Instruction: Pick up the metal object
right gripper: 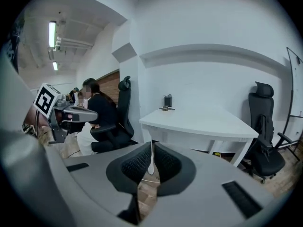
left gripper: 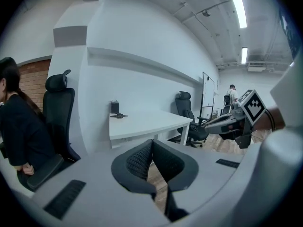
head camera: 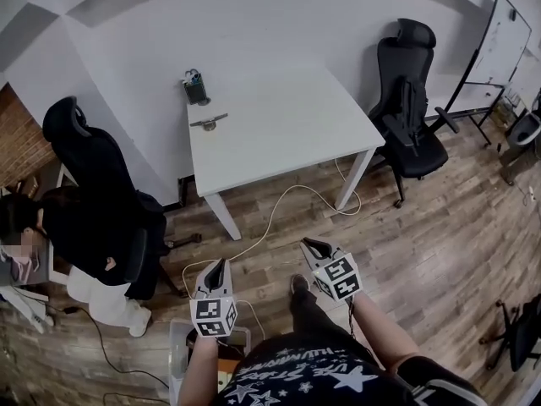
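The metal object [head camera: 209, 123] lies by the white table's [head camera: 287, 138] far-left edge, well apart from the left gripper [head camera: 217, 265] and right gripper [head camera: 314, 246] — both low, jaws together, empty. Best to step close and open one before reaching

White walls [head camera: 279, 15], brick patch [head camera: 17, 142] at left. Wood floor [head camera: 456, 252] with cable [head camera: 269, 220]. White desk [head camera: 279, 134], black chairs [head camera: 410, 100] either side, whiteboard [head camera: 499, 49] right. Ceiling tube lights [left gripper: 235, 4].

No legible text, shirt lettering [head camera: 308, 355] too blurred
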